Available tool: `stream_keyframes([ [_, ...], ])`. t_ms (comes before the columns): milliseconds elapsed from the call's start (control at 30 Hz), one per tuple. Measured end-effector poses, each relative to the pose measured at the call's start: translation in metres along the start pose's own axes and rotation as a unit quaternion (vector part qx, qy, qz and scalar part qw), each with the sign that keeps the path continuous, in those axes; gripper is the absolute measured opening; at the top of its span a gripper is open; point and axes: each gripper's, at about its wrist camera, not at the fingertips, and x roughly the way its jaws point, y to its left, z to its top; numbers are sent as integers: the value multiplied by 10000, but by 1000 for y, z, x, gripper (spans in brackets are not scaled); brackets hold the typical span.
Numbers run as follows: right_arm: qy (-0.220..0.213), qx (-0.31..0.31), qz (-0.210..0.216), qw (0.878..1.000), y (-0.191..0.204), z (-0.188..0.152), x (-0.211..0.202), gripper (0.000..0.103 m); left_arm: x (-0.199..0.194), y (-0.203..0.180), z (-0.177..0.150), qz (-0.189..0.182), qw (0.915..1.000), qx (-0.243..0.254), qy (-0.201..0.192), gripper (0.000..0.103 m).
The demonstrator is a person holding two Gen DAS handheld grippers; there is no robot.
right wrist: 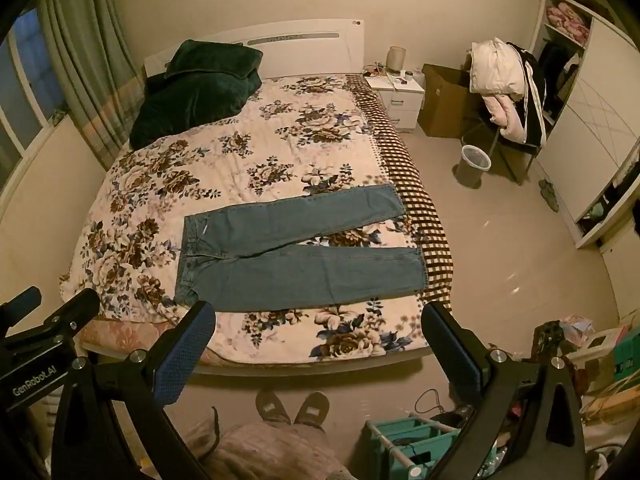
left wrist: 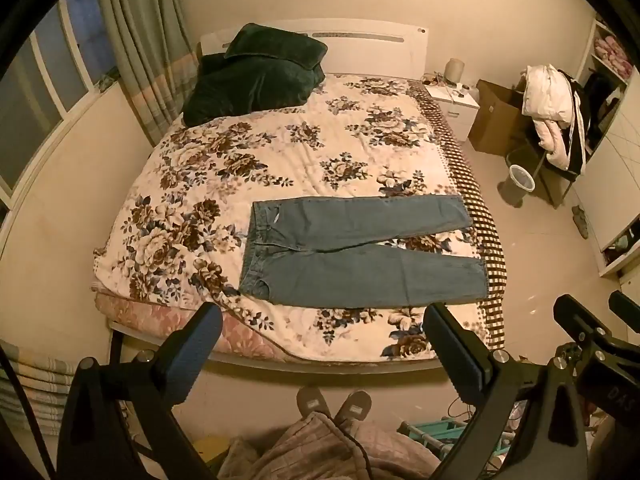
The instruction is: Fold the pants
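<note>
A person stands at the foot of a bed (left wrist: 280, 168), holding a two-finger gripper in each hand, both angled down toward the mattress. The left gripper (left wrist: 322, 326) has its jaws spread wide with nothing between them, and the right gripper (right wrist: 318, 326) is the same, wide apart and empty; neither touches anything. A pair of blue jeans (left wrist: 360, 252) lies flat and unfolded on the floral bedspread (right wrist: 280, 152), near the foot edge closest to the person. The waistband sits toward the left and the two legs stretch out to the right, parted in a narrow V with a sliver of bedspread showing between them. The cuffs reach a brown-and-cream checked blanket (right wrist: 420, 208) that runs down the right side of the bed. At the head of the bed, on the left, dark green pillows (left wrist: 256, 72) are heaped against a white headboard (right wrist: 304, 48). To the right of the bed stand a white nightstand (right wrist: 400, 98), a cardboard box (right wrist: 440, 100), a small waste bin (right wrist: 474, 166), and a chair draped with pale clothing (right wrist: 500, 80). Curtains (left wrist: 136, 40) hang by a window on the left. The person's feet in slippers (right wrist: 292, 406) show on the floor just below the grippers.
</note>
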Motion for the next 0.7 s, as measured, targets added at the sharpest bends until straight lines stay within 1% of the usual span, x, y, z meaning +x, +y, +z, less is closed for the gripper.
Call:
stream_keyframes([
  [333,-15,15,16,10000,-3,3,0,103,-3,-3,4,14,10000,-1,-23,103],
  [400,-18,9,21,10000,-3,3,1,103,-8,-6,9,23,10000,-7,-18,103],
  [500,-27,7,28,10000,-1,10,0,103,-6,-9,14,35,10000,2,-35,103],
  [600,-36,9,38,10000,3,18,-1,103,-6,-7,12,32,10000,7,-41,103],
  [700,-36,16,49,10000,4,21,-2,103,-6,-8,20,33,10000,-5,-48,103],
])
